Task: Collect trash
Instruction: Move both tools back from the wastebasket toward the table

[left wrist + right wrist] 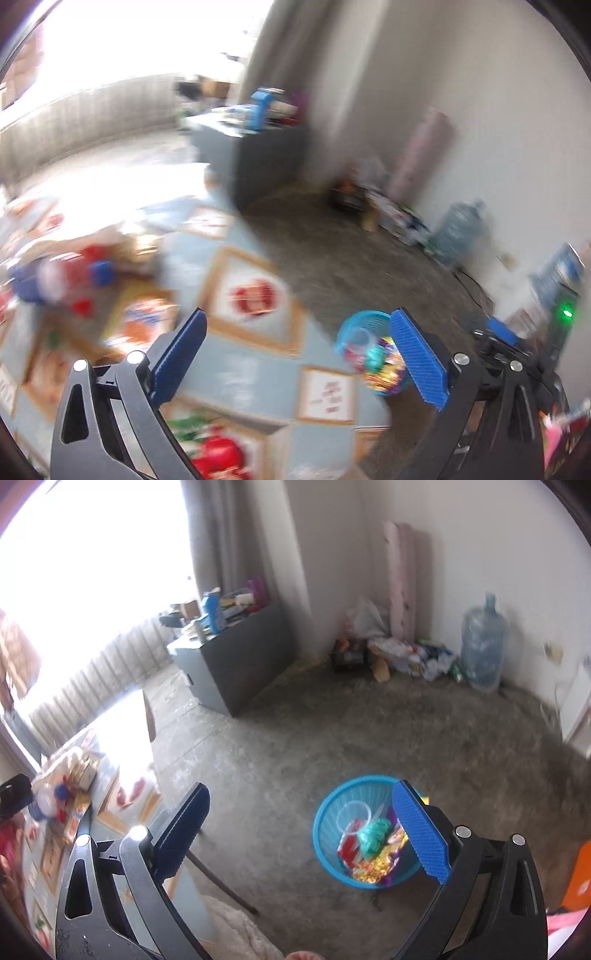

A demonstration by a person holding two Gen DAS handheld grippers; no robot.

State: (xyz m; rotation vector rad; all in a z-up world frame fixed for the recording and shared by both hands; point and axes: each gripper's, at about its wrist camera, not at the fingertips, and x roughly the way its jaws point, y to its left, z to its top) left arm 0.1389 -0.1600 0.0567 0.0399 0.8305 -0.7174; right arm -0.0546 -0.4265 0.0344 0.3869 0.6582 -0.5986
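A blue mesh trash basket stands on the grey floor and holds a clear plastic cup, a teal crumpled wad and bright wrappers. My right gripper is open and empty, hovering above the basket's left side. My left gripper is open and empty above the patterned tablecloth; the basket shows past its right finger. This view is blurred. A heap of items with a blue cap lies on the table at the left.
A grey cabinet with clutter on top stands by the window. A large water bottle, bags and boxes line the far wall. The table's edge and a leg are at lower left.
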